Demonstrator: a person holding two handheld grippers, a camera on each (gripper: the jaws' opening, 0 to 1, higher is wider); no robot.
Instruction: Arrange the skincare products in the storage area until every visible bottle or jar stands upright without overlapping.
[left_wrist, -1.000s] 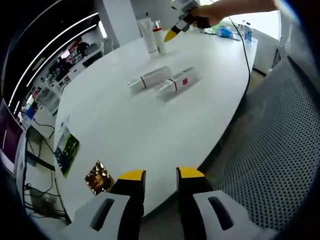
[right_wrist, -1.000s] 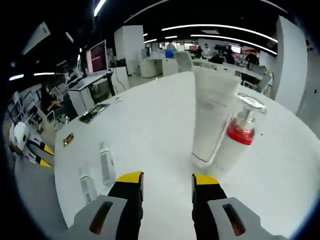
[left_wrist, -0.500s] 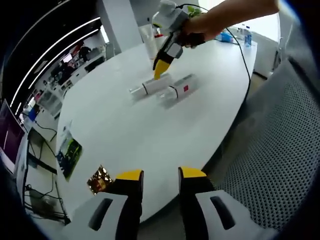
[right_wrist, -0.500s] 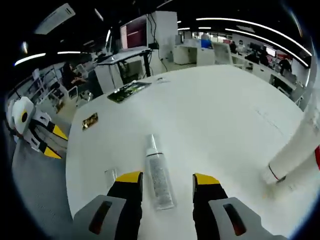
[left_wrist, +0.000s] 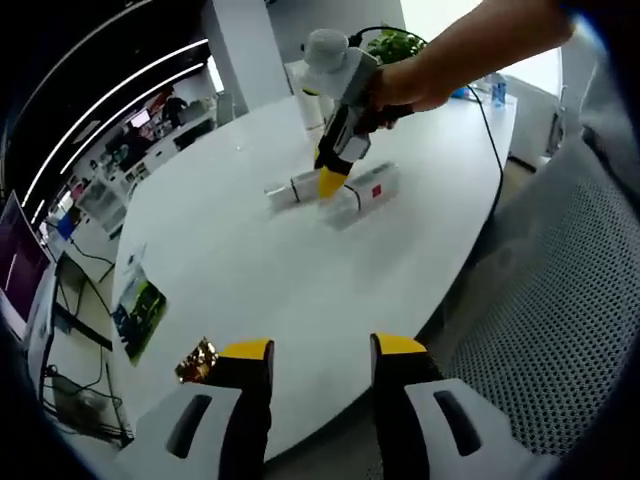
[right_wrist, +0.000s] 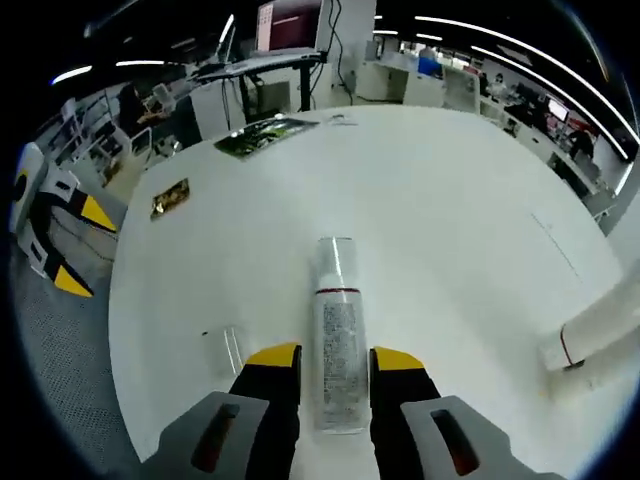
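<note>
Skincare bottles lie flat on the big white oval worktop: a clear cylindrical bottle with a printed label and pale cap rests between the yellow-tipped right tongs, and beside it in the left gripper view lies a second clear bottle with a red label patch. A white squeeze tube sits near the worktop's edge in the right gripper view.

The right tongs look nearly closed around the clear bottle's lower body; whether they press it yet, I cannot tell. That bottle seems light, stiff and smooth, likely to roll, so a hold across the middle of the barrel would suit best.

A person's hand reaches out, pitching those tongs steeply down. The left tongs hang open, well apart from the bottles.
</note>
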